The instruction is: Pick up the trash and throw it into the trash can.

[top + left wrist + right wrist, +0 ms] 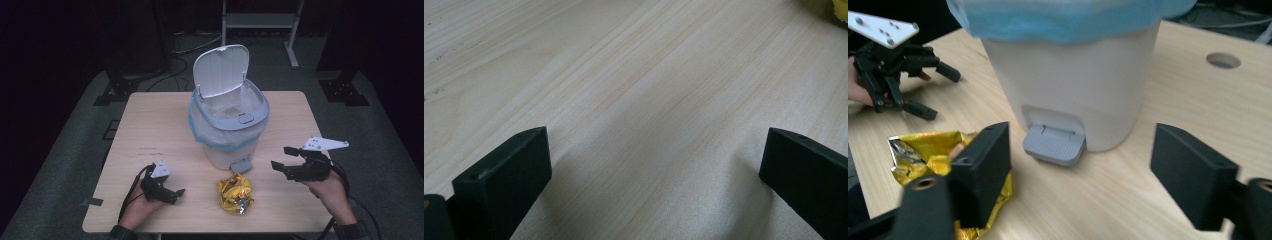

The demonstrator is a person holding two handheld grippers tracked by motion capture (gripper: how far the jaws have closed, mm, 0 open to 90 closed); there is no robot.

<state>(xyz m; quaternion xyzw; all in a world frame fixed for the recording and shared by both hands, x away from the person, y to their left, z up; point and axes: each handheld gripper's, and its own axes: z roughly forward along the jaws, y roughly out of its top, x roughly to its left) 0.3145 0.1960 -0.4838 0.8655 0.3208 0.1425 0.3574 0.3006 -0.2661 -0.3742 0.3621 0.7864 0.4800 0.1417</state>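
One crumpled wrapper [234, 194], long axis toward bin [230, 145]

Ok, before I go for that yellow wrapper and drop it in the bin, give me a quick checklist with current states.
1. Bin lid up: ok, standing open.
2. Liner bag in the bin: ok, blue edge folded over the rim.
3. Yellow wrapper reachable: ok, lying on the table in front of the pedal.
4. Right gripper open and empty: ok.
5. Left gripper clear of the wrapper: ok, open, resting apart to its left.
6. Room inside the bin: cannot tell.
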